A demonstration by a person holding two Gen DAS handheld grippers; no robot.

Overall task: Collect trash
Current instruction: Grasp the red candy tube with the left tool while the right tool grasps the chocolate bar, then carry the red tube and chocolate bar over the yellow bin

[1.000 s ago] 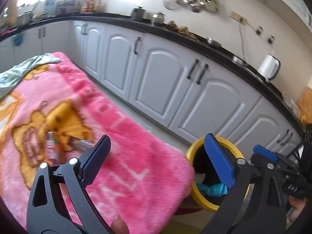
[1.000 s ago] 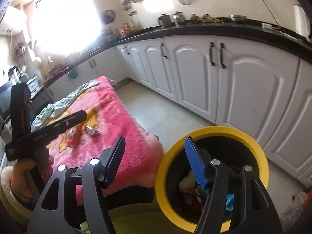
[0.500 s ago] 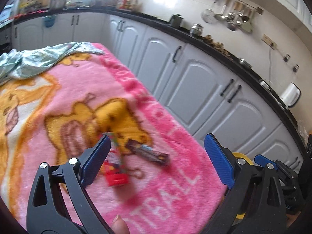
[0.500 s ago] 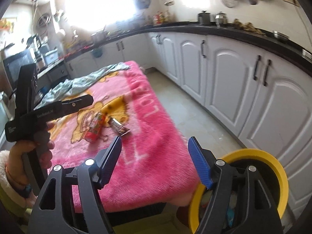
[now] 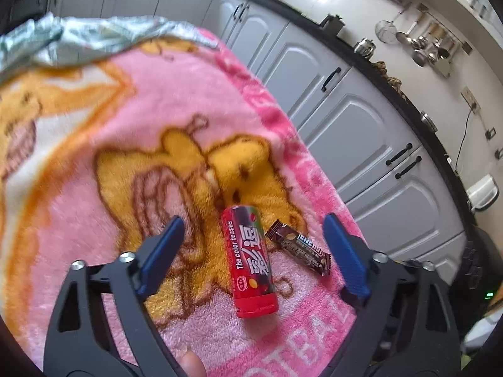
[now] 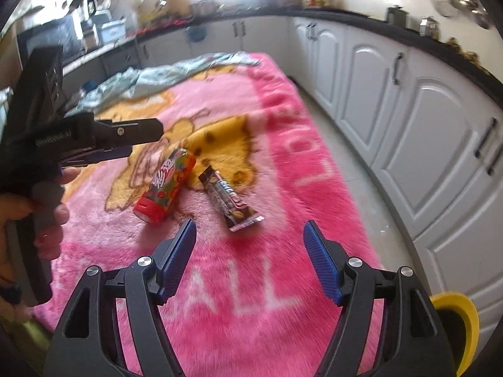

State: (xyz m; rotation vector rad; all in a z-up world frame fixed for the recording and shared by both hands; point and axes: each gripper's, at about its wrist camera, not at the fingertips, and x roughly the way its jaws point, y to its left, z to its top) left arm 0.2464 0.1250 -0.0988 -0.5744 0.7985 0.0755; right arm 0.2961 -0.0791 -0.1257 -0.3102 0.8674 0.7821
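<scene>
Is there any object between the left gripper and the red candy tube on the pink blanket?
Nothing visible blocks it. The red candy tube lies on the pink blanket, in line between the fingers of the left gripper, whose jaws are closing but not touching it. The brown candy bar wrapper lies close beside the tube, on its right.
</scene>
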